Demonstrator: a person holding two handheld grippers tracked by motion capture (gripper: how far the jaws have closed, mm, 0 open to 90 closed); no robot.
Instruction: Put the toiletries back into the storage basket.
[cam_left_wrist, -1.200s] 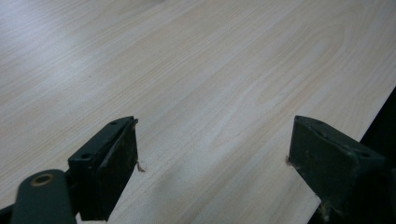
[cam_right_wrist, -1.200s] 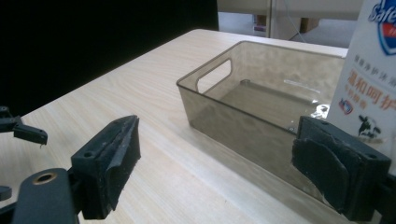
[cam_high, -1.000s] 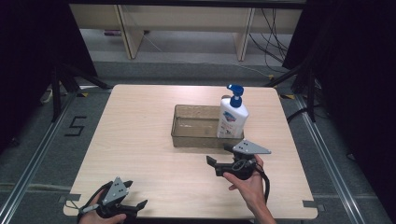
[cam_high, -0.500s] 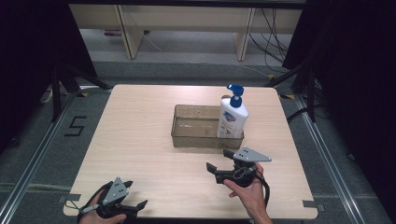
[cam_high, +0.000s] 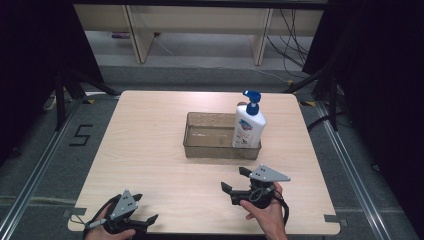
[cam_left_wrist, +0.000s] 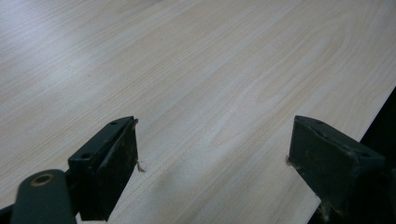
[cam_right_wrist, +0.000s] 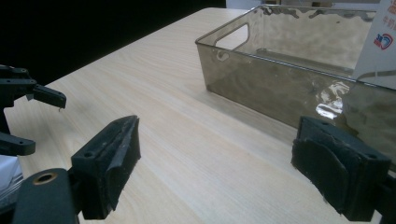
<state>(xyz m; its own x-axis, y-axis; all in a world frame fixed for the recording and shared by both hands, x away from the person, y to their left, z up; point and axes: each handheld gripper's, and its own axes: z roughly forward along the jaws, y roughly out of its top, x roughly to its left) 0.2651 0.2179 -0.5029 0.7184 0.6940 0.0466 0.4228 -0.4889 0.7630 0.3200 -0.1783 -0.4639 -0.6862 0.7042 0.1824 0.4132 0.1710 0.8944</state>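
Two black grippers rest low near the front of the pale wooden table (cam_high: 150, 150). The right gripper (cam_high: 239, 181) has pulled back toward the person since a second ago, away from the white pump bottle with the blue top (cam_high: 248, 125). That bottle stands upright in the right end of the clear brownish plastic bin (cam_high: 200, 145). Both pairs of jaws are spread wide and hold nothing. The left gripper (cam_high: 145, 212) has not moved. The bottle looks put away, so the job seems done.
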